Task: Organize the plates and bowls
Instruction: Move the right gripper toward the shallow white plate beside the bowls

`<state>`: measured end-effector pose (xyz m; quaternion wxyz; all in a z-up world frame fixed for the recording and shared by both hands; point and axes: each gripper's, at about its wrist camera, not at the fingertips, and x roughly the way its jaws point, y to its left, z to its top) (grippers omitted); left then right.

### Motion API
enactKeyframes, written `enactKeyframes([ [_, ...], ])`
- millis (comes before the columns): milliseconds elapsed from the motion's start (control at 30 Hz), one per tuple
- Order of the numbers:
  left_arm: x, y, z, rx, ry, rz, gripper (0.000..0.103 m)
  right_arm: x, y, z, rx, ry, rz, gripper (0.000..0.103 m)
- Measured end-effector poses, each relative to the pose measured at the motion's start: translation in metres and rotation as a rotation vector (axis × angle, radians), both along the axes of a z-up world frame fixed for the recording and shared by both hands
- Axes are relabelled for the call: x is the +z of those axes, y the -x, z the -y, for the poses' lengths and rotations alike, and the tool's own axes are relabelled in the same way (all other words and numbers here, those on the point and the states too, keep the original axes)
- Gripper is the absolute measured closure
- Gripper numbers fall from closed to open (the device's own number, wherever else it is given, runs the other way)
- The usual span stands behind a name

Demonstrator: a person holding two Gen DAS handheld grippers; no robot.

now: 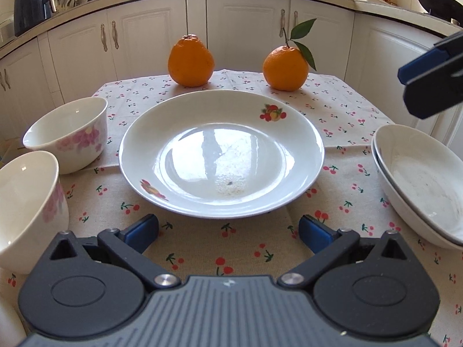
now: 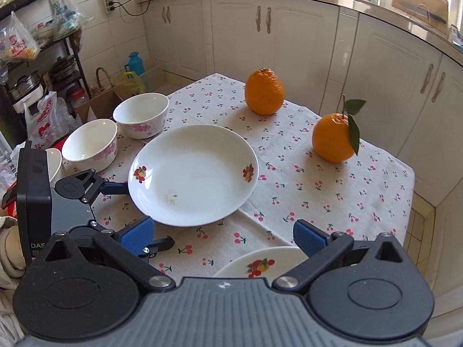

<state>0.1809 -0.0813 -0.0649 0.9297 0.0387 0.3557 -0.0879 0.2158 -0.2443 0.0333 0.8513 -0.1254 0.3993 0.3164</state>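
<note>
A wide white plate [image 1: 221,153] with fruit prints lies mid-table on the cherry-print cloth [image 1: 231,248]. My left gripper [image 1: 228,232] is open, level with the plate's near rim, holding nothing. Two white bowls with pink flowers [image 1: 68,134] [image 1: 26,208] stand left of the plate. A stack of two white plates [image 1: 419,182] sits at the right. In the right wrist view my right gripper [image 2: 224,235] is open and empty above the stacked plates [image 2: 260,263]. It looks at the plate [image 2: 194,173], both bowls [image 2: 141,114] [image 2: 91,144] and the left gripper [image 2: 149,214].
Two oranges [image 1: 191,60] [image 1: 285,68] stand at the table's far side, one with leaves. Another white dish [image 2: 55,160] shows partly behind the left gripper. White cabinets [image 1: 246,29] ring the table. Bags and a rack [image 2: 43,86] crowd the floor at the left.
</note>
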Motion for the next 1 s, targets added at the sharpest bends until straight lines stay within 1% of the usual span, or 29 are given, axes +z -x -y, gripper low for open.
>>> enactKeyframes([
  [367,0.000,-0.009,0.002,0.022,0.002,0.016,0.000,-0.018,-0.065,-0.035,0.132,0.035,-0.073,0.000],
  [533,0.000,-0.010,0.002,0.020,0.001,0.017,0.000,-0.026,-0.099,-0.055,0.190,0.034,-0.107,0.000],
  [767,0.000,-0.011,0.002,0.020,0.002,0.017,0.000,-0.047,-0.144,-0.083,0.230,0.044,-0.162,0.000],
  [900,-0.001,-0.011,0.002,0.021,0.002,0.017,0.000,-0.057,-0.160,-0.096,0.264,0.030,-0.197,0.000],
  [1000,-0.001,-0.011,0.002,0.021,0.002,0.017,0.001,-0.062,-0.165,-0.103,0.295,0.032,-0.209,0.004],
])
